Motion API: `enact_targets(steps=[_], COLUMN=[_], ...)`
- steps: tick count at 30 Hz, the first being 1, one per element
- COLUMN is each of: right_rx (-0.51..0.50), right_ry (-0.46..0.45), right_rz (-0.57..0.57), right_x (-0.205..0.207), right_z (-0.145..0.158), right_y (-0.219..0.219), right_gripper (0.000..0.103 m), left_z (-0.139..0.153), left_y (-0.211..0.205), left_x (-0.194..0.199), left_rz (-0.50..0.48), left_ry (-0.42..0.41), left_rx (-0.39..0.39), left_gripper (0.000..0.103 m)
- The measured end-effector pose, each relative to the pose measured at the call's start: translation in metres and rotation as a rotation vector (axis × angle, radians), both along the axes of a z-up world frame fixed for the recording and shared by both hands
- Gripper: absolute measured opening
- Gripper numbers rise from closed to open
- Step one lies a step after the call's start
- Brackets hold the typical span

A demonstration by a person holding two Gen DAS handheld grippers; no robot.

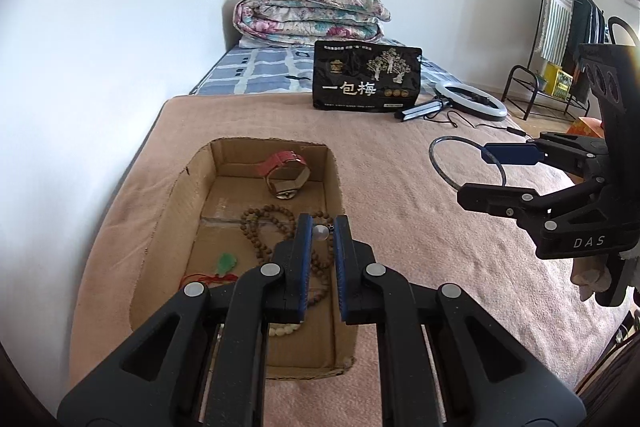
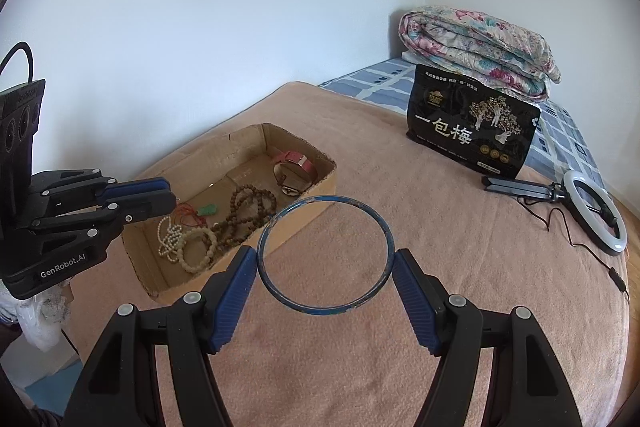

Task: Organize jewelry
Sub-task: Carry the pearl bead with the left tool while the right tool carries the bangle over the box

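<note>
Blue bangle flat across right claw

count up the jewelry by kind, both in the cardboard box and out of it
watch: 1
bead strings: 3 (one brown, two cream)
green pendant: 1
blue bangle: 1
total: 6
</note>
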State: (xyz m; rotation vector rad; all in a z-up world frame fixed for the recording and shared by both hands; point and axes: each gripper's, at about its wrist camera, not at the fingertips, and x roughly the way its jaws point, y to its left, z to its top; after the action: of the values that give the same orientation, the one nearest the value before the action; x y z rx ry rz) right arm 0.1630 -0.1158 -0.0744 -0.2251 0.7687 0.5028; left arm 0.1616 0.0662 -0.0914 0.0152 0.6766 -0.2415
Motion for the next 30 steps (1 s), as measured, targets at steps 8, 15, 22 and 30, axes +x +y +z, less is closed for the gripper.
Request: enact_targets(steps=[8,15,22,30], right_rx=[0.008,0.014,0.023,0.04], right_ry=[0.006,0.018,0.034,0.06], right_rz=[0.038,0.065,0.078,0.07], right_x=[0.021,0.037,0.048,0.063], right_z=[-0.003,-0.009,-0.014,-0.023], right_y=[0.037,0.065,0.085,0.096], right_gripper=[0.072,0.072,0.072,0.072], left_z=[-0.002,-0.006,-0.013,-0.019], left_y=[0.031,0.049,0.058,0.065], left_x=[0.014,0.025,0.033,0.037], left_rz=[0.052,0.077,0.085,0.094], left_ry=[0.0,0.004,0.015,0.023], left_rx=[0.005,0.003,-0.004,-0.008], left_gripper=[0.009,0.009,0.009,0.009])
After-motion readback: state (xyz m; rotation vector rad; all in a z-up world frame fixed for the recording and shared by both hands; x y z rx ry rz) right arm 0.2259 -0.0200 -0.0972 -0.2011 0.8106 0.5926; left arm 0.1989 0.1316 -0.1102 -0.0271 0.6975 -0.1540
